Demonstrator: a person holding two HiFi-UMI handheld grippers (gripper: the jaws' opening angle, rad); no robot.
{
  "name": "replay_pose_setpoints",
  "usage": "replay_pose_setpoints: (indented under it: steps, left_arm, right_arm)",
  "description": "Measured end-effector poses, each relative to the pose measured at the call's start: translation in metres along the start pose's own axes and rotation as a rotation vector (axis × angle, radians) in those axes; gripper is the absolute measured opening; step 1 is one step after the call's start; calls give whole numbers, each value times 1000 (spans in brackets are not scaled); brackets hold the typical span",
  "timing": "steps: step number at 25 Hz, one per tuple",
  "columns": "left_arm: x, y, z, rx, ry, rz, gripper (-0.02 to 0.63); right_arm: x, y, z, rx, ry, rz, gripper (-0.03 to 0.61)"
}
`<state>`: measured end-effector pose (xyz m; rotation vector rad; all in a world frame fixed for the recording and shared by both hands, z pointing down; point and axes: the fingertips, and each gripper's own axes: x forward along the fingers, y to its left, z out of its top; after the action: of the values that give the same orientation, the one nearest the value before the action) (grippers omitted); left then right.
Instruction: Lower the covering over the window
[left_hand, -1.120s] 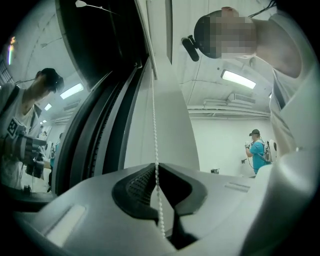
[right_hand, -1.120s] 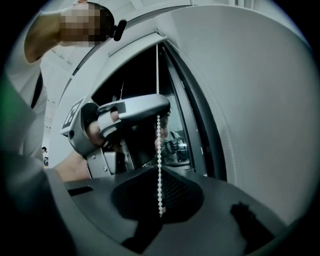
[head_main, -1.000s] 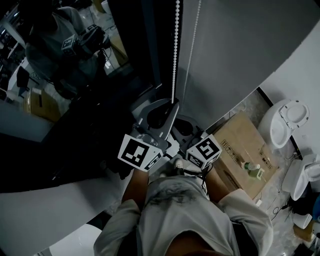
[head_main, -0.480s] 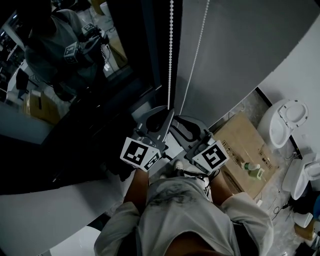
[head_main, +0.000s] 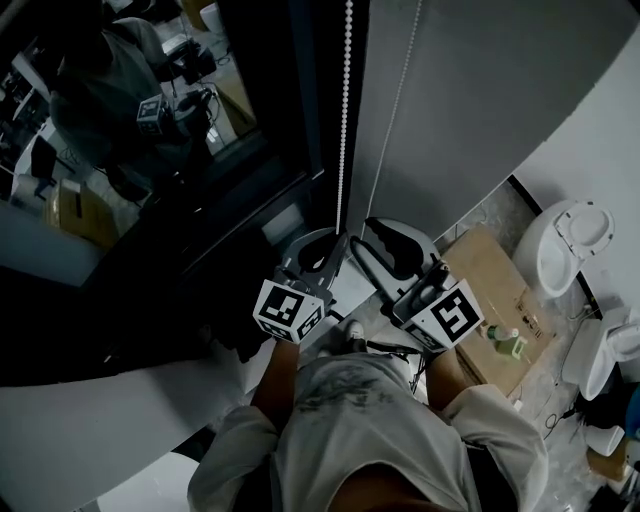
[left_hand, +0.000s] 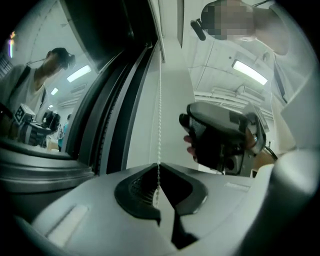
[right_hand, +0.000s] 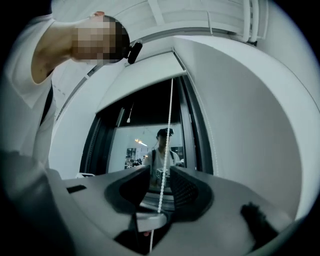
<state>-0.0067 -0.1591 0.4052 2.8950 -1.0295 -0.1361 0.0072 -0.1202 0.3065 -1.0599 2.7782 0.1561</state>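
Observation:
A white bead chain (head_main: 345, 100) hangs in two strands in front of the dark window (head_main: 150, 120), beside the grey roller blind (head_main: 470, 90). My left gripper (head_main: 335, 242) is shut on the nearer strand; the left gripper view shows the chain (left_hand: 160, 100) running down into the closed jaws of the left gripper (left_hand: 159, 192). My right gripper (head_main: 385, 245) sits just to its right, with its jaws opening. In the right gripper view the chain (right_hand: 169, 125) passes loose between the parted jaws of the right gripper (right_hand: 160, 187). The blind (right_hand: 145, 85) covers only the window's top.
A cardboard box (head_main: 490, 300) with a small bottle (head_main: 508, 342) on it lies on the floor at the right. White fixtures (head_main: 570, 240) stand past it. A pale sill (head_main: 100, 420) runs below the window. The glass reflects a person.
The right gripper's jaws have spread off the chain and the gripper has shifted to the right. The left gripper stays shut on the chain, almost where it was.

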Motion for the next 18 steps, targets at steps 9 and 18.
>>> replay_pose_setpoints:
  steps: [9,18]
  left_arm:
    - [0,-10,-54,-52,97,-7,17]
    - [0,-17,-59,-38,109,-13,17]
  right_arm:
    - [19,-11,42,-4,-117,-18,129]
    - [39,-21,39,-17,-93,-46,89]
